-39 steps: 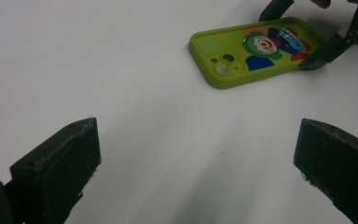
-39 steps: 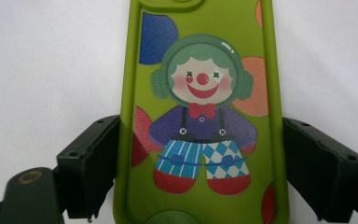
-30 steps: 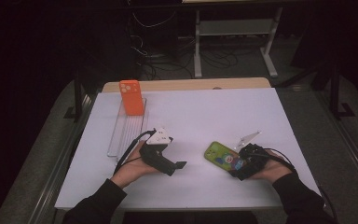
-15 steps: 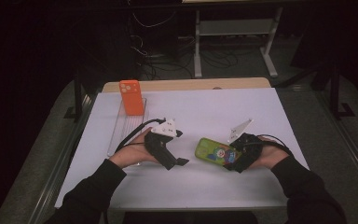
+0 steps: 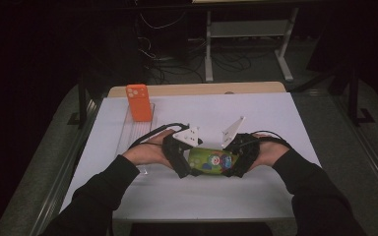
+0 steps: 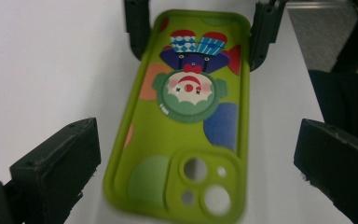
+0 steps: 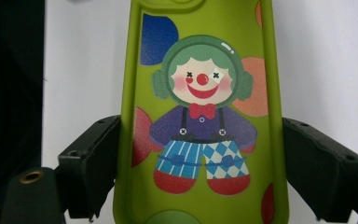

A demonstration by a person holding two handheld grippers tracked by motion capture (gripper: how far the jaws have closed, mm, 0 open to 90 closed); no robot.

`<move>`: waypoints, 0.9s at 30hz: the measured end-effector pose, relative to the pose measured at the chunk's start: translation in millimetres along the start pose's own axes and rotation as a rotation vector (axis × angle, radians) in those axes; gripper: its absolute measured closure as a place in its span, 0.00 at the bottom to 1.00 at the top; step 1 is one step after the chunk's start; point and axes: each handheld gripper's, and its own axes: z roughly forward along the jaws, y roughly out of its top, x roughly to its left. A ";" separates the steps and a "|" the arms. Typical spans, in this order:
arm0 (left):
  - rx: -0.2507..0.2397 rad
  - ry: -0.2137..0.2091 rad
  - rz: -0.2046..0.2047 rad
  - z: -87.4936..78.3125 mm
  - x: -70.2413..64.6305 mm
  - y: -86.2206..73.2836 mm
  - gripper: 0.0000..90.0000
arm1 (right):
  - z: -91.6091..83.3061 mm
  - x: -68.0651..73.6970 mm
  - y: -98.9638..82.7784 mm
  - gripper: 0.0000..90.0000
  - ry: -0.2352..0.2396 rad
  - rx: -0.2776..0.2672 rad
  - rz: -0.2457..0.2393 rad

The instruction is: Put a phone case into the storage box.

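A lime-green phone case printed with a clown is held just over the white table. My right gripper is shut on it; in the right gripper view the gripper presses both long edges of the case near the clown's feet. My left gripper faces it from the left. In the left gripper view that gripper stands open, its jaws wide on either side of the camera-hole end of the case, with a gap on both sides.
An orange phone case stands upright in a clear rack at the table's far left. The white table top stretches behind and to the right of the hands. Dark floor, cables and a desk frame lie beyond.
Both hands moved toward each other and away from the front edge. The right gripper carried the green case leftward, and the left gripper's jaws now flank its camera end.
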 end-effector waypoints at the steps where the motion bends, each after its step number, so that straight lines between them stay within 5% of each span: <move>1: 0.009 -0.002 -0.004 1.9 -0.1 -0.7 0.00 | 0.2 0.3 3.4 0.17 0.006 -0.002 -0.012; 11: 0.059 -0.011 -0.018 7.6 0.2 -6.9 0.05 | 1.3 2.6 25.6 0.17 0.033 -0.003 -0.063; 27: 0.054 -0.020 -0.017 6.9 0.2 -8.8 0.15 | 0.2 1.6 25.7 0.17 0.041 -0.009 -0.065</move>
